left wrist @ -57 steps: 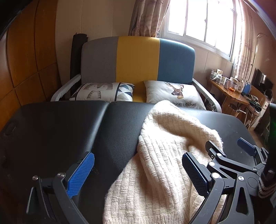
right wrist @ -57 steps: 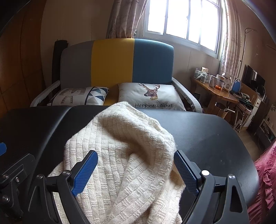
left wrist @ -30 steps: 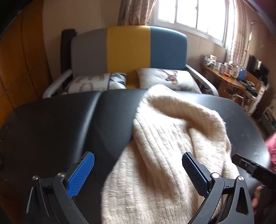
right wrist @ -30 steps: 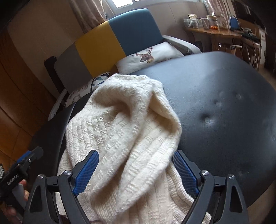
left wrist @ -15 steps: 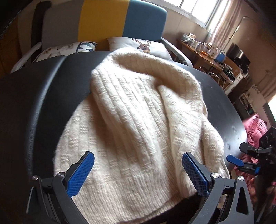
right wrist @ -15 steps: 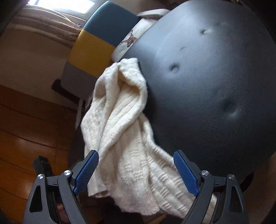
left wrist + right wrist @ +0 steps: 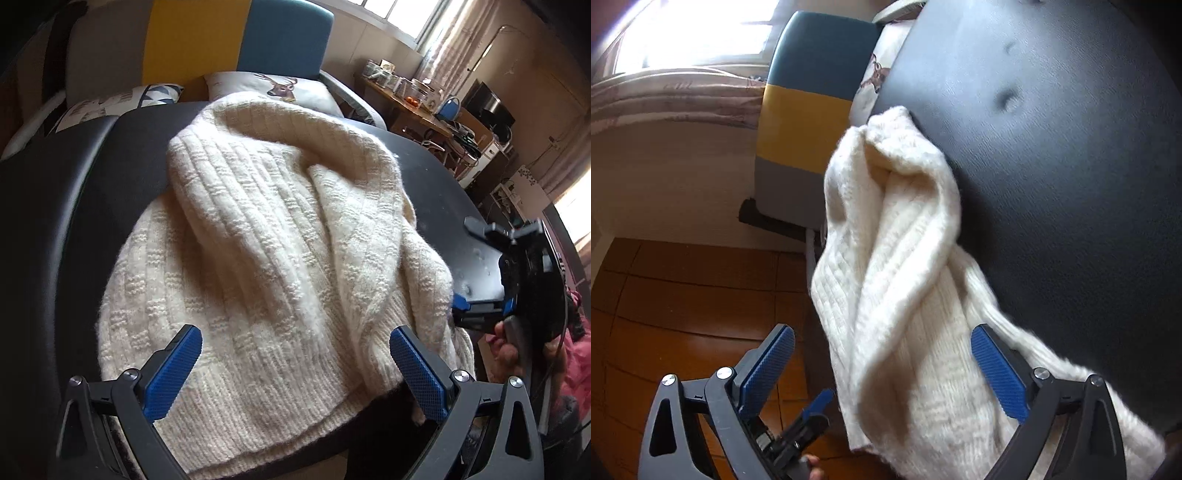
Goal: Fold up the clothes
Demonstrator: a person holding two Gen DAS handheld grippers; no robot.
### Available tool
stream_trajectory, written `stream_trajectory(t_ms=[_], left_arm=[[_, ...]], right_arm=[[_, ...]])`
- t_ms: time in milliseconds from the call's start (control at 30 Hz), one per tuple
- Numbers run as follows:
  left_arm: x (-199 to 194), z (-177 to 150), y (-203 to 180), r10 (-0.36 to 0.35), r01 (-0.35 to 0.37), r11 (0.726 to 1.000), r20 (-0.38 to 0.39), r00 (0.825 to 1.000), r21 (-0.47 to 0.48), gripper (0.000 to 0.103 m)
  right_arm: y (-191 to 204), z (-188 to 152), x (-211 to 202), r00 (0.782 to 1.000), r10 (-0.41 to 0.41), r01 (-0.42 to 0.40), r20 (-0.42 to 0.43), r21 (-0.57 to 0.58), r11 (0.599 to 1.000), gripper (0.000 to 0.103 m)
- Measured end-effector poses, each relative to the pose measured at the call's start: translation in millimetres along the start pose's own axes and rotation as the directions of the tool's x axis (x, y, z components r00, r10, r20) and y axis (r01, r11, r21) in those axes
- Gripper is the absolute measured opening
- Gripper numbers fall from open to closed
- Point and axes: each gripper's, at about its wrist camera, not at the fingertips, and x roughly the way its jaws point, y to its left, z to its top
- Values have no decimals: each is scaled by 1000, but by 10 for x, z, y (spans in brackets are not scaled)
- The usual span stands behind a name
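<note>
A cream knitted sweater (image 7: pixel 266 258) lies bunched on a black padded table (image 7: pixel 66 206), its ribbed hem hanging over the near edge. My left gripper (image 7: pixel 295 365) is open just above that hem, with nothing between its blue pads. In the right wrist view the sweater (image 7: pixel 897 295) drapes down the table (image 7: pixel 1071 166) edge, and my right gripper (image 7: pixel 882 373) is open with the cloth passing between its fingers, not pinched. The right gripper (image 7: pixel 484 273) also shows at the sweater's right side in the left wrist view, held by a hand.
A grey, yellow and blue sofa (image 7: pixel 236 48) with two cushions stands behind the table. A cluttered wooden desk (image 7: pixel 417 107) is at the right. Wood-panelled wall (image 7: pixel 683 314) fills the left of the tilted right wrist view.
Both grippers have tilted down over the sweater's near hem. The right gripper has rolled sideways and swung to the sweater's right edge. Both stayed open.
</note>
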Motion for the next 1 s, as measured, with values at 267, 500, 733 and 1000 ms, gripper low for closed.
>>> stream_trajectory(t_ms=[267, 500, 733, 1000], left_arm=[[-225, -129, 641, 61, -55, 988, 41, 997, -146, 103], [-824, -80, 1089, 144, -87, 963, 209, 967, -257, 103], [-1117, 85, 1113, 117, -59, 977, 278, 953, -207, 103], [-520, 394, -19, -23, -12, 985, 201, 979, 173, 103]], right_arm=[[310, 426, 466, 997, 70, -73, 40, 68, 995, 103], [1354, 191, 1583, 945, 128, -199, -301, -219, 955, 103], [1420, -371, 1714, 875, -3, -179, -484, -329, 927, 103], [776, -163, 264, 986, -100, 52, -135, -318, 947, 103]])
